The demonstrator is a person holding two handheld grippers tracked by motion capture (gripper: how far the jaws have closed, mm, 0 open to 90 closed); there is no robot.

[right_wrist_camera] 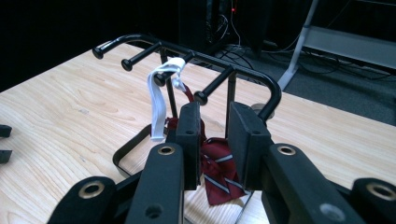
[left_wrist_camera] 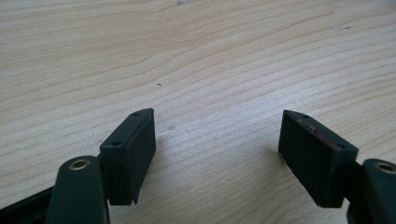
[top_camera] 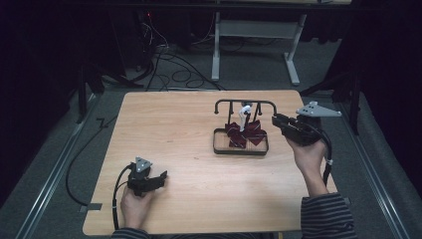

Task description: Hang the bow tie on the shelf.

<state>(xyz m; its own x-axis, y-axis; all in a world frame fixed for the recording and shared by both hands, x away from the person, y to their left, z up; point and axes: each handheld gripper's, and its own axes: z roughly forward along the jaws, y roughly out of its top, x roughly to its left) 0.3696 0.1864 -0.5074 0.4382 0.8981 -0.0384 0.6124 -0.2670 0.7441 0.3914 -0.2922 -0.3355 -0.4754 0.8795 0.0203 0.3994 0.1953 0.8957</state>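
The dark red striped tie (right_wrist_camera: pixel 217 175) hangs by its white strap (right_wrist_camera: pixel 159 100) from one peg of the black rack (right_wrist_camera: pixel 254 77), its bows drooping into the rack's shallow tray (top_camera: pixel 219 148) toward the right-hand part of the surface (top_camera: pixel 174 129); in the high view the strap (top_camera: pixel 243 115) runs nearly straight down from the top bar, so the long axis of the tie is upright, strap end at the peg and red cloth (top_camera: pixel 245 134) spread at the bottom across the tray; the pegs themselves point out from the bar toward the right gripper's camera; the right gripper (top_camera: pixel 276 121) is held just beside the rack on its right, aimed leftward at the cloth, its jaws drawn close together with a narrow gap, and in the right gripper view (right_wrist_camera: pixel 212 140) the tie shows through that gap behind them rather than pinched, so it seems empty, near closed and not yet grasping; the left gripper (top_camera: pixel 161 177) rests well apart at the near left of the surface, its jaws spread wide over bare wood (left_wrist_camera: pixel 215 140) and holding nothing; judged from this, the hanging looks done or the taking down not begun: the strap sits looped on its peg, and what is left is either a clean withdrawal or a grip on the cloth.
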